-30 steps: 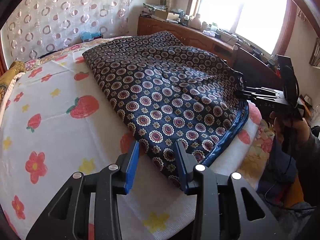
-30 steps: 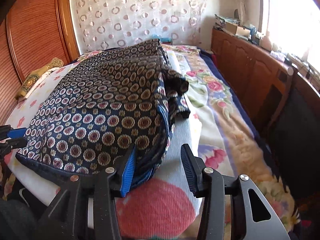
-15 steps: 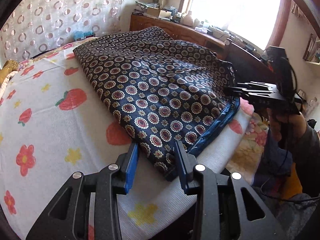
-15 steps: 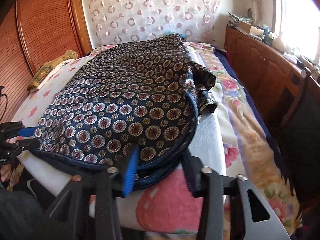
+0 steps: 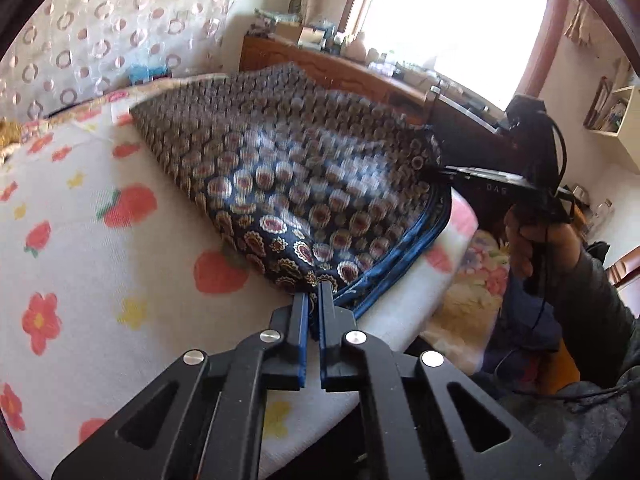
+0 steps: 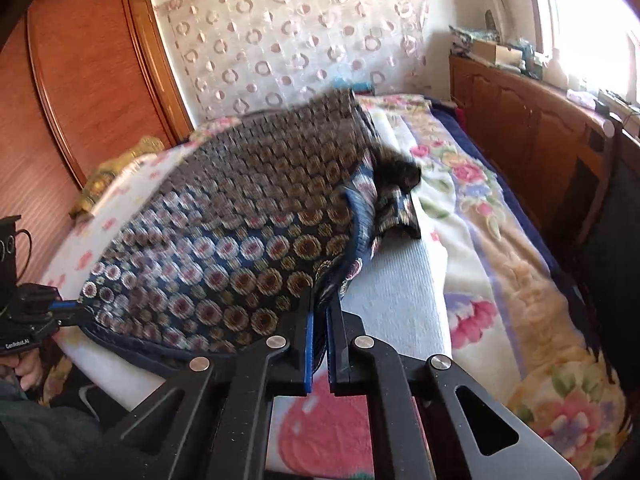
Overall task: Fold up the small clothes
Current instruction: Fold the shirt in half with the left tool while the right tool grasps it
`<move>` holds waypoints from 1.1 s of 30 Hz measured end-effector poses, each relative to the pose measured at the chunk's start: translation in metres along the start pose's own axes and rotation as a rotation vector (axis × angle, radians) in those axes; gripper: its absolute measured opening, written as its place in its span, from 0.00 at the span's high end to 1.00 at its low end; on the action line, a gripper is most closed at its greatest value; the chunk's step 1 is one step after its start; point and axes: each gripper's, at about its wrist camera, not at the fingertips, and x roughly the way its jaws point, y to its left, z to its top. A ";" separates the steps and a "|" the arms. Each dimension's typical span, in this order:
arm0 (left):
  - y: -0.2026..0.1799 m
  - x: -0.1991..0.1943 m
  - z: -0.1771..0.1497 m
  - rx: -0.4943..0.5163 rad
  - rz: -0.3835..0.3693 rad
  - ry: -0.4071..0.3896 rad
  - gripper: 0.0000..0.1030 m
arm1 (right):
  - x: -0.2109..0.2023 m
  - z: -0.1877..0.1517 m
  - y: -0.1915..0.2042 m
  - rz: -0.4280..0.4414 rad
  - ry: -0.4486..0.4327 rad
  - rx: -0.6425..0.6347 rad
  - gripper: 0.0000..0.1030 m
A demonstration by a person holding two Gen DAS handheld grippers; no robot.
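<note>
Your left claw (image 5: 313, 300) is pinched narrow on the near corner of the garment (image 5: 288, 184), with the dark patterned cloth caught between its blue pads. Your right claw (image 6: 319, 312) is likewise closed down on the garment (image 6: 240, 240), gripping its blue-piped hem at the other near corner. In the left wrist view you can see the right claw (image 5: 444, 171) out at the cloth's far right edge, with your right hand (image 5: 536, 244) on its handle. In the right wrist view the left claw (image 6: 70, 307) shows at the left edge, holding the opposite corner.

The garment lies on the bed, spread over a white blanket (image 5: 100, 260) printed with red strawberries and flowers. Its near edge sits at the edge of the bed, between your two claws, and the cloth runs back toward the curtain (image 6: 296, 48). Much of the pattern is smeared with blur in both views. On the right side, a bunched flap of the garment (image 6: 396, 196) hangs over onto a floral blanket (image 6: 492, 240), which lies beside the white one. A wooden cabinet (image 6: 528, 120) stands along the bed under the window.
</note>
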 end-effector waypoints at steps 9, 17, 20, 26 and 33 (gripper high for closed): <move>0.016 -0.048 0.061 0.000 0.056 -0.191 0.96 | -0.019 0.052 0.012 0.047 -0.157 -0.026 0.96; 0.063 -0.045 0.121 -0.015 0.173 -0.252 0.96 | 0.022 0.133 0.030 0.001 -0.186 -0.117 0.96; 0.089 -0.027 0.142 -0.043 0.201 -0.245 0.96 | 0.052 0.155 0.033 -0.027 -0.159 -0.136 0.96; 0.134 0.015 0.175 -0.102 0.218 -0.203 0.96 | 0.104 0.186 0.033 -0.072 -0.072 -0.143 0.96; 0.172 0.054 0.189 -0.144 0.223 -0.140 0.96 | 0.130 0.213 0.033 -0.061 -0.029 -0.131 0.95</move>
